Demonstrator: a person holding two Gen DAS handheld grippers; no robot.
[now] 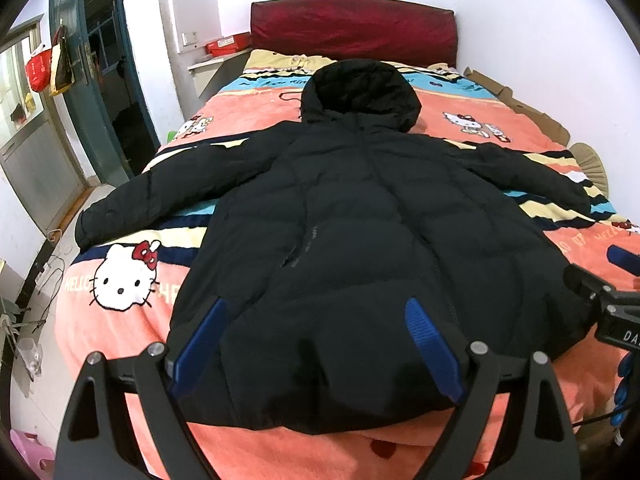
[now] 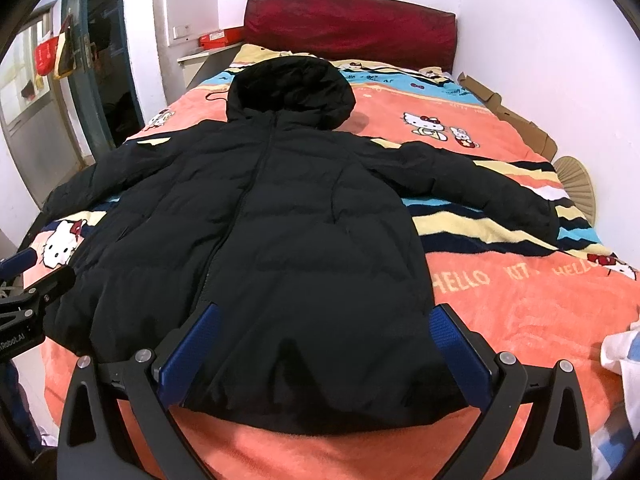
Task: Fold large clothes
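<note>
A black hooded puffer jacket (image 1: 360, 248) is spread flat on the bed (image 1: 128, 344), sleeves outstretched, zipped, while both the left gripper (image 1: 316, 344) and right gripper (image 2: 326, 344) are held with fingers spread above its hem.

A home bedroom: a bed (image 1: 120, 344) with cartoon blanket, red headboard (image 1: 354, 32), doorway (image 1: 108, 80).

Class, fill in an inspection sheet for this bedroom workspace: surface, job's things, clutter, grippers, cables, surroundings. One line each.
Surface: bed with cartoon-cat blanket, orange, striped across the middle.
Job's things: black hooded jacket lying flat, zip up, sleeves spread, hood toward the headboard.
Clutter: cardboard and a fan along the wall side; white cloth at the near edge.
Grippers: left gripper and right gripper open above the hem, holding nothing.
Cables: cords on the floor beside the bed.
Surroundings: open door, hanging bags, red box.
</note>
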